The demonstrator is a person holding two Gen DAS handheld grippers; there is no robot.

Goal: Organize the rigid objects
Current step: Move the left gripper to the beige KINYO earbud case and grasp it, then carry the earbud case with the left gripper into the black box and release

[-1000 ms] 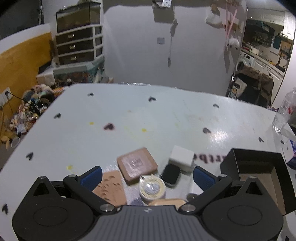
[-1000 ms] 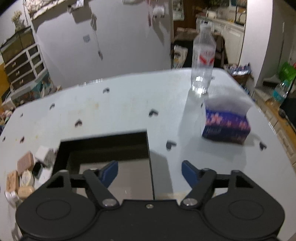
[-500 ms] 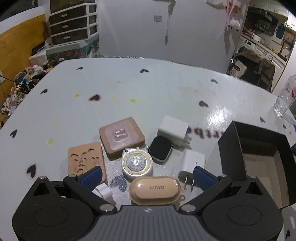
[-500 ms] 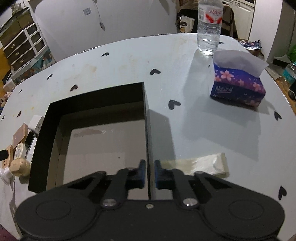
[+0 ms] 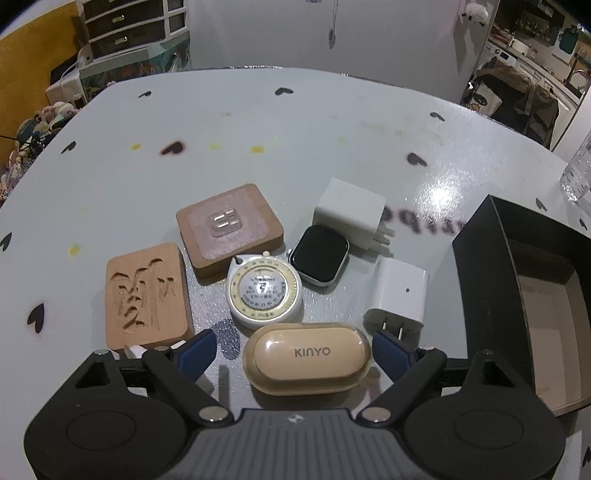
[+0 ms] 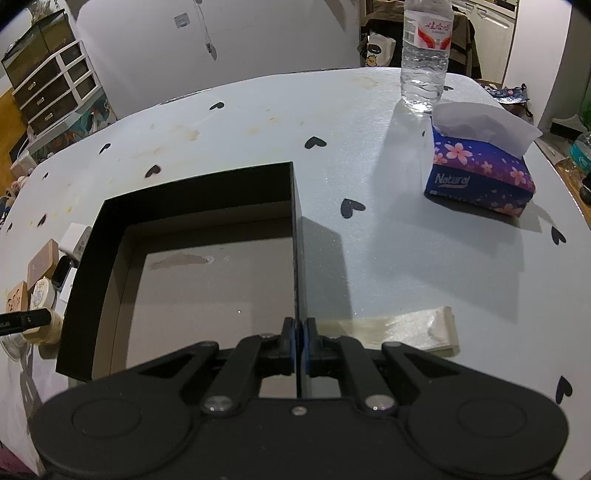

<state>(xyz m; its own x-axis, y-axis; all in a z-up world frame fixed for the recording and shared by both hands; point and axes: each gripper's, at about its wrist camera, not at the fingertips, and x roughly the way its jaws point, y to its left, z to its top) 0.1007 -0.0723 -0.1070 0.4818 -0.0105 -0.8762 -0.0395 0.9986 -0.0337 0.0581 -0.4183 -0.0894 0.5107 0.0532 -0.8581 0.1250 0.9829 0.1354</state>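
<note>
Left tongs [image 5: 293, 352] wide apart, just been narrowing, straddling beige KINYO case [image 5: 306, 363] on desk [image 5: 295, 122] — pads not yet touching. Right tongs [image 6: 300, 341] clamped on black box [image 6: 184, 192] right wall.

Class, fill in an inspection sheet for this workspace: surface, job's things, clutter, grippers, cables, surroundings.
Surface: pale table printed with dark hearts, some yellowish stains.
Job's things: empty black box; beside it a KINYO case, round tape measure, smartwatch, two white chargers, two wooden blocks.
Clutter: water bottle, tissue box, flat pale packet.
Grippers: left gripper open, jaws just closing, KINYO case between them, untouched; right gripper shut on the box's wall.
Cables: nothing seen on the table.
Surroundings: drawer unit, white wall, kitchen behind.
</note>
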